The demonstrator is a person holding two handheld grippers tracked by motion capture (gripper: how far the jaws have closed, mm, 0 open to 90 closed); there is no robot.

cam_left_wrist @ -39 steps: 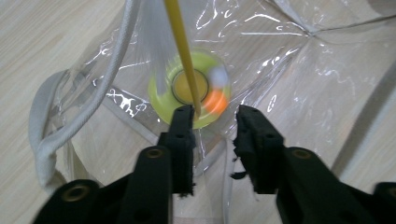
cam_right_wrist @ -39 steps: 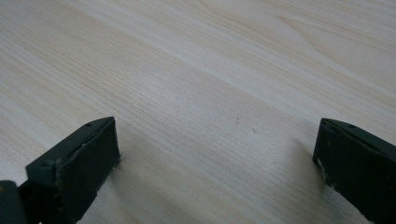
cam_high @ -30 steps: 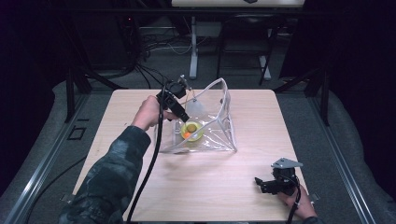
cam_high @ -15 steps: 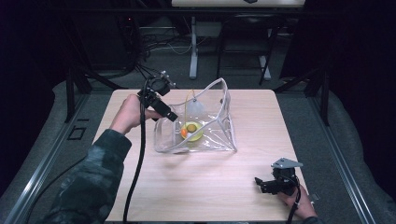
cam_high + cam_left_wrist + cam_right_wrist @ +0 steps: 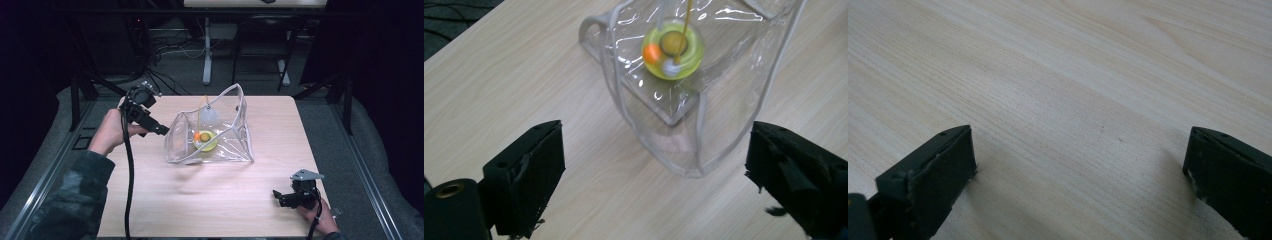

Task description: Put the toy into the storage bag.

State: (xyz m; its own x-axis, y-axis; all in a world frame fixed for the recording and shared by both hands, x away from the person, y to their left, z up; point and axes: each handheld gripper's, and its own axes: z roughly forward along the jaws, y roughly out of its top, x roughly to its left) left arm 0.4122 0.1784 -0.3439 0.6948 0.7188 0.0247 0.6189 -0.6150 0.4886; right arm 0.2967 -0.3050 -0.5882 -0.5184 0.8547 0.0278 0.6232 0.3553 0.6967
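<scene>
Your left gripper (image 5: 162, 131) has just been opening, with nothing between its jaws, beside the clear bag (image 5: 220, 142) at table centre, at its 9 o'clock side. Your right gripper (image 5: 282, 196) rests spread apart. I judge this a release; next, regrasp the rim carefully.

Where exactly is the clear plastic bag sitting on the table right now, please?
In the high view the clear plastic bag stands mid-table, slightly toward the far edge, just beyond the left gripper.

Left gripper (image 5: 162, 131) wide open; right gripper (image 5: 278, 196) likewise
</scene>
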